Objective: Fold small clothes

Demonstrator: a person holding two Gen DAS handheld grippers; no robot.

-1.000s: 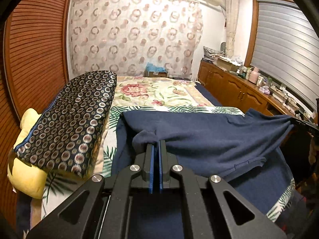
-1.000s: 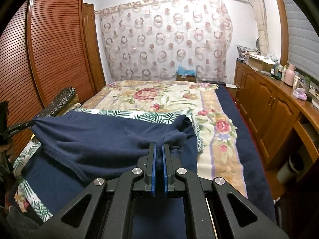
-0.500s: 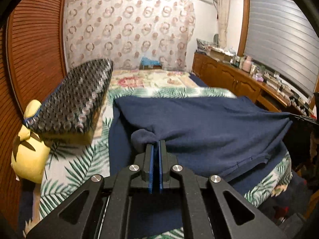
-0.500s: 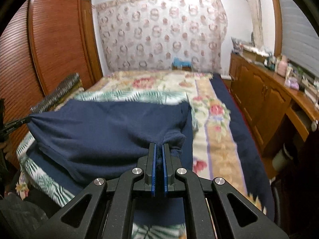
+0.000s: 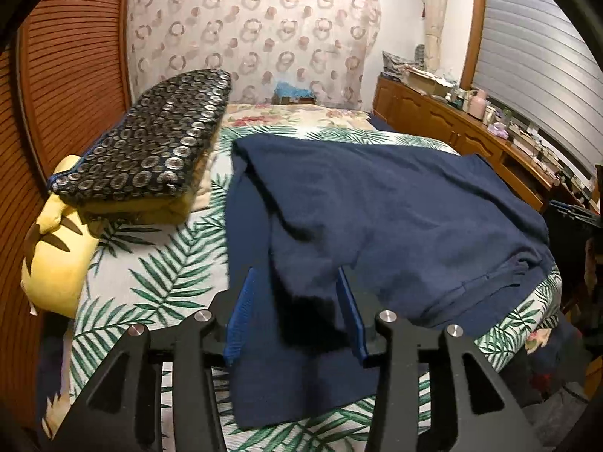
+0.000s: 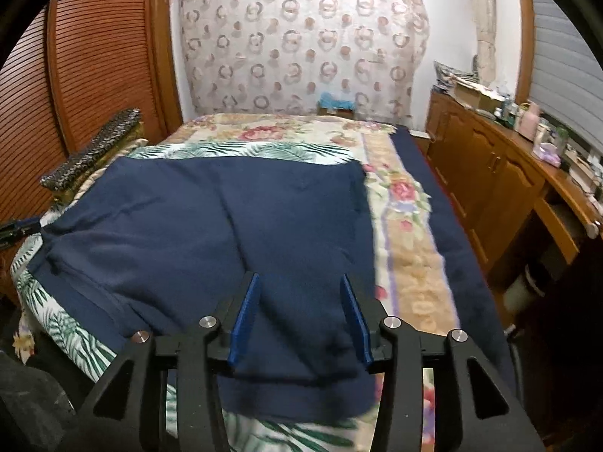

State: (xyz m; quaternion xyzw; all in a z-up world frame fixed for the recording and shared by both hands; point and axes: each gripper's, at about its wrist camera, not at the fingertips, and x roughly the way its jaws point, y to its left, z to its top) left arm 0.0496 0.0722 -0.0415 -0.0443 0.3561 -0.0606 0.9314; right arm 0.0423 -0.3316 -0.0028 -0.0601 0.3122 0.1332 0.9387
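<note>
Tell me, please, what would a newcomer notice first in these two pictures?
First, the big navy garment spread over the palm-leaf sheet on the bed. Both grippers, left gripper and right gripper, are opening with navy cloth between the blue pads. A dark ring-patterned cushion lies left, by the wardrobe.

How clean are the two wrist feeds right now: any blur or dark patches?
Left wrist view: yellow plush at the left edge smeared, black shadow on the navy garment between the fingers. Right wrist view: floral bedspread streaked with motion blur, corners vignetted.
</note>
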